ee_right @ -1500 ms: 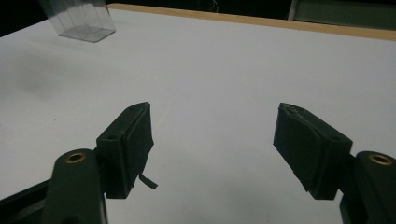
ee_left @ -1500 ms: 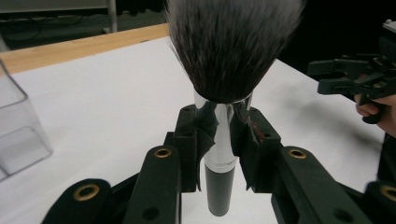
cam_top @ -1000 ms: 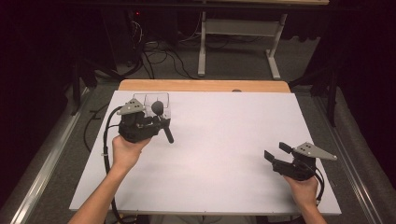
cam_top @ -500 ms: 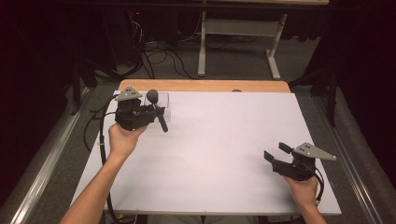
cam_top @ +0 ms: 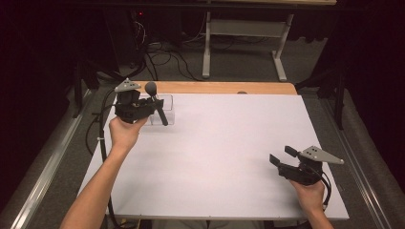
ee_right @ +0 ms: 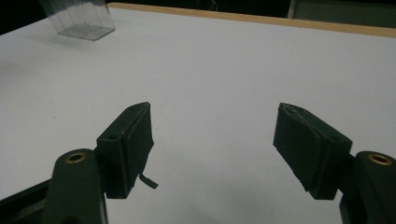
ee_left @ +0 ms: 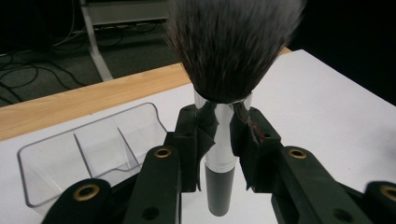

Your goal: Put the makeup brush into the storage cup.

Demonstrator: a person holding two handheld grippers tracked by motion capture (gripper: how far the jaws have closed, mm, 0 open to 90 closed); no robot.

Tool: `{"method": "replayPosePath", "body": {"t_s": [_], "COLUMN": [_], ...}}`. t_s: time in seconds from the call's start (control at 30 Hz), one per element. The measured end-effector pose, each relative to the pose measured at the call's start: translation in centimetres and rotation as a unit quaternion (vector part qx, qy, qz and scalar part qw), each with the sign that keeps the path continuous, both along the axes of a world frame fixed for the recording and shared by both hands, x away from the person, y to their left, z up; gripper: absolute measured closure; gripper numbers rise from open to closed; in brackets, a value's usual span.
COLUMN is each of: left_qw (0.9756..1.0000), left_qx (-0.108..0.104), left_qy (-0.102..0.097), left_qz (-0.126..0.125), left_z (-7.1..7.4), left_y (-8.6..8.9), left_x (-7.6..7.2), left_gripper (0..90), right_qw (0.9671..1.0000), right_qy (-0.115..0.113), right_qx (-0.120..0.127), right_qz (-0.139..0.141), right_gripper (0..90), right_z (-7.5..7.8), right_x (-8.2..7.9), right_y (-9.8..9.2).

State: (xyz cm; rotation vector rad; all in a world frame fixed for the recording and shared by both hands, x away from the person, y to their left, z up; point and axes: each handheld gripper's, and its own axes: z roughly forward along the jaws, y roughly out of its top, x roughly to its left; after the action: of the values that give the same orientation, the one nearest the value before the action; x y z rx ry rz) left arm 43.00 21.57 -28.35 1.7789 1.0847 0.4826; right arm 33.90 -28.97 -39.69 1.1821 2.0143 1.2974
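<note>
A makeup brush [cam_top: 152, 88] with a dark bristle head, silver ferrule and black handle is held upright in my left gripper [cam_top: 155, 106], which is shut on the ferrule. In the left gripper view the pads [ee_left: 205, 133] press the brush [ee_left: 231, 56] from both sides. The brush hangs beside a clear plastic organizer [cam_top: 167, 102] with several compartments [ee_left: 93, 144] at the board's far left. My right gripper [cam_top: 281, 160] rests near the front right of the board, its jaws open and nothing between them [ee_right: 215, 140].
A white board [cam_top: 224, 143] covers the table, with a wooden strip [cam_top: 229, 88] along its far edge. Cables and metal table legs lie on the floor beyond. The organizer [ee_right: 81, 18] appears far off in the right gripper view.
My left hand has carried the brush up and toward the far left, closer to the organizer. The right hand has stayed still.
</note>
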Motion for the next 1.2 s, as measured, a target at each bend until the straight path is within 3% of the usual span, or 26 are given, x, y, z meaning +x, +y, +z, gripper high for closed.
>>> {"method": "replayPosePath", "body": {"t_s": [0.47,0.67,1.03,1.2], "left_qw": [0.9991,0.9984,0.9972,0.9959], "left_qx": [-0.005,0.01,0.016,0.008], "left_qy": [-0.012,-0.006,0.005,0.012], "left_qz": [0.04,0.054,0.072,0.089], "left_z": [1.6,1.7,0.6,0.0], "left_y": [0.4,0.2,-0.6,-0.6], "left_x": [2.3,3.6,5.7,6.8], "left_gripper": [70.6,70.6,70.6,70.6], "right_qw": [1.0,1.0,1.0,0.9999], "right_qy": [-0.001,-0.003,-0.006,-0.015], "right_qx": [-0.003,0.0,0.003,0.004], "right_qz": [0.003,0.004,0.007,0.008], "right_gripper": [30.0,30.1,30.3,30.4], "right_z": [-0.1,0.0,0.0,0.1], "right_x": [0.0,0.0,-0.1,-0.3], "right_y": [0.2,0.1,0.2,0.1]}}
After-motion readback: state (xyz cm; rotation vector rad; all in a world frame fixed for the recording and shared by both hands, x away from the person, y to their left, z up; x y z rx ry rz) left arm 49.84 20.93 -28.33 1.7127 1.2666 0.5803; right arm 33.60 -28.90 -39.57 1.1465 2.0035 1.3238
